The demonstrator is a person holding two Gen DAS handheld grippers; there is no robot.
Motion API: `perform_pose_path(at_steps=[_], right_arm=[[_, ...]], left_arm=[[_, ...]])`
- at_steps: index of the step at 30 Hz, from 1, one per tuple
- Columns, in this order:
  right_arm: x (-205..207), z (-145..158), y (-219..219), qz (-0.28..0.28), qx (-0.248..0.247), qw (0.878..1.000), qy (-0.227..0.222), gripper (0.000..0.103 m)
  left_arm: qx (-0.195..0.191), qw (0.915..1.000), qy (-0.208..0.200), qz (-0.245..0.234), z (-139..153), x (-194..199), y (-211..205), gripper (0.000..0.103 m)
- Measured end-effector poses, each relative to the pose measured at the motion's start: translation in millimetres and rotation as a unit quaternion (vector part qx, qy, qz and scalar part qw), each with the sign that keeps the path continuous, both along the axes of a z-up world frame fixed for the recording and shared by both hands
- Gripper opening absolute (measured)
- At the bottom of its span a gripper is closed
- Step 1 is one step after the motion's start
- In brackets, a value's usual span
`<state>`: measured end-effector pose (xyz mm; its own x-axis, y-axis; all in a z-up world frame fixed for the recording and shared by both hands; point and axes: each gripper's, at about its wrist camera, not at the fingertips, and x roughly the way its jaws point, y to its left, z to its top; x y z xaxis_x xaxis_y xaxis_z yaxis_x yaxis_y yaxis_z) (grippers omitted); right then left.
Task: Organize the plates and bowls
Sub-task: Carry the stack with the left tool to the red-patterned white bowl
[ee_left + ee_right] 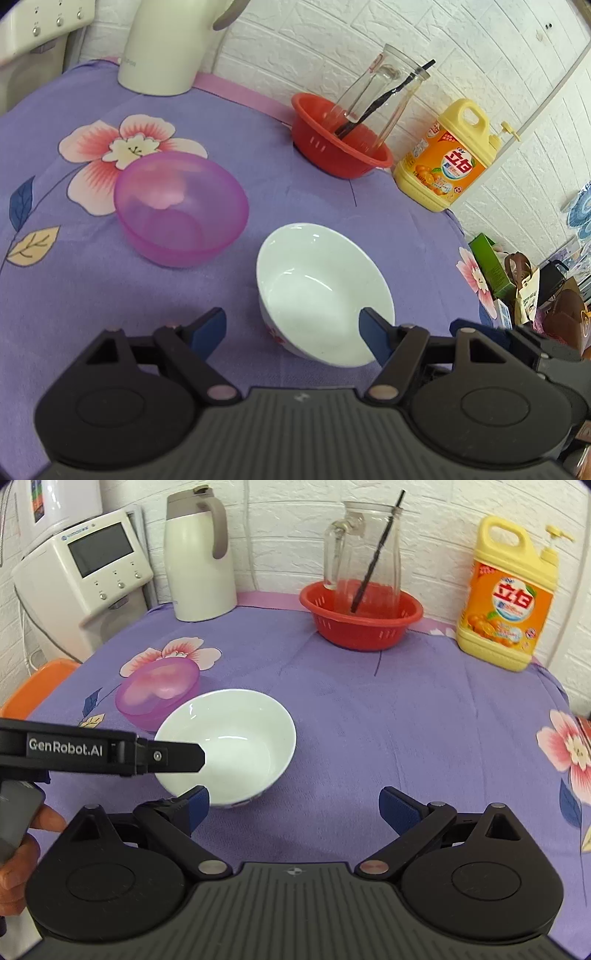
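A white bowl (325,291) stands upright on the purple flowered cloth; it also shows in the right wrist view (236,746). A translucent pink bowl (181,208) stands just to its left and behind (157,696). My left gripper (293,332) is open, its jaws straddling the white bowl's near rim, the right finger inside the bowl. In the right wrist view the left gripper's finger (173,757) reaches over the bowl from the left. My right gripper (295,808) is open and empty, low over the cloth just right of the white bowl.
A red basket (360,616) holding a glass pitcher (364,550) with a black stick stands at the back. A yellow detergent bottle (508,598) is at the back right, a white kettle (199,554) and a water dispenser (85,576) at the back left. An orange stool (37,683) is off the left edge.
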<state>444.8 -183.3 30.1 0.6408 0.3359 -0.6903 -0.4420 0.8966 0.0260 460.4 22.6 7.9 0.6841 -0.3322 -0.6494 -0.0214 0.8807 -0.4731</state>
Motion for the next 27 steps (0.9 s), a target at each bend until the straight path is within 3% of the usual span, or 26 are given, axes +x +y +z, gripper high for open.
perform_pose_path(at_steps=[7, 12, 21, 27], right_arm=[[12.4, 10.2, 5.4, 0.065, -0.007, 0.998, -0.022, 0.103], [24.5, 4.4, 3.8, 0.106, 0.022, 0.993, -0.037, 0.103], [49.4, -15.6, -2.2, 0.094, 0.046, 0.994, -0.008, 0.103], [52.3, -24.6, 1.8, 0.091, 0.050, 0.995, -0.002, 0.103]], left_arm=[[-0.011, 0.9999, -0.003, -0.001, 2.8, -1.8, 4.2, 0.072], [-0.010, 0.9997, -0.005, 0.022, 6.9, -4.9, 15.0, 0.072], [-0.049, 0.9971, 0.018, 0.056, -5.8, 19.1, 7.0, 0.072], [-0.027, 0.9972, 0.012, 0.068, -7.5, 25.4, -5.7, 0.072]])
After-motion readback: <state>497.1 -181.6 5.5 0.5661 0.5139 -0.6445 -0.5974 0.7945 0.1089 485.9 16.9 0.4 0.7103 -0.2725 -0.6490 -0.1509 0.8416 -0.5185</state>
